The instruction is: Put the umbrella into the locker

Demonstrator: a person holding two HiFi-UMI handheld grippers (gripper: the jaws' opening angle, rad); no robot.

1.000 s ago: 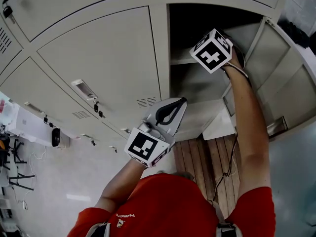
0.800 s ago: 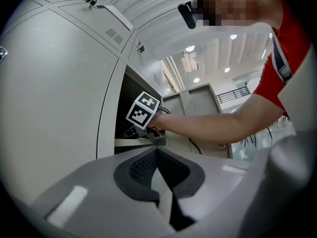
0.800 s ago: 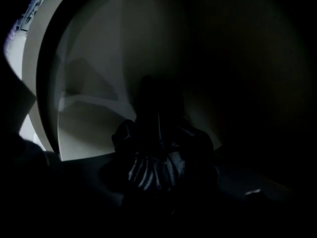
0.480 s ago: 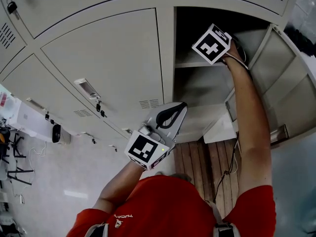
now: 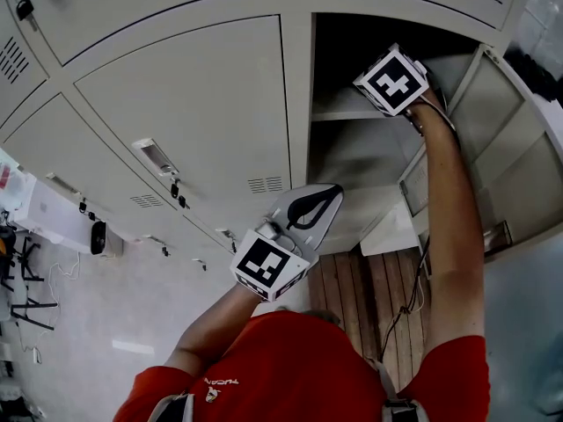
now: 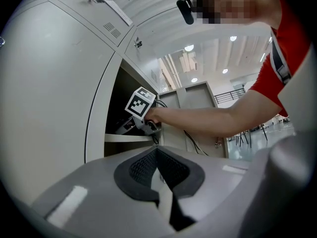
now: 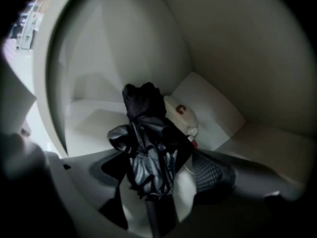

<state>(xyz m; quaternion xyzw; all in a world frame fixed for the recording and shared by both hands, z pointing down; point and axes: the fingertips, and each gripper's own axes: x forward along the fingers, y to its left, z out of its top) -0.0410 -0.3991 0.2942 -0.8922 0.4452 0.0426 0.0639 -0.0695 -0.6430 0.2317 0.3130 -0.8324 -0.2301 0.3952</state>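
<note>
A folded black umbrella (image 7: 148, 152) lies inside the open locker compartment (image 5: 345, 152), pointing toward its back wall. My right gripper (image 7: 161, 170) reaches into the compartment with the umbrella between its jaws. The jaws are opening, and the right pad (image 7: 215, 175) stands clear of the fabric. In the head view only its marker cube (image 5: 393, 79) shows at the locker mouth. My left gripper (image 5: 318, 199) hovers below and left of the opening, in front of the closed doors. It is shut with nothing in it (image 6: 157, 156).
The compartment's door (image 5: 497, 139) stands swung open at the right. A shelf (image 5: 339, 112) crosses the opening. A pale object (image 7: 182, 114) sits behind the umbrella against the locker's back. Closed locker doors (image 5: 185, 104) fill the left; a wooden floor strip (image 5: 369, 288) lies below.
The right gripper's marker cube has shifted slightly right at the locker mouth. The left gripper has stayed about where it was.
</note>
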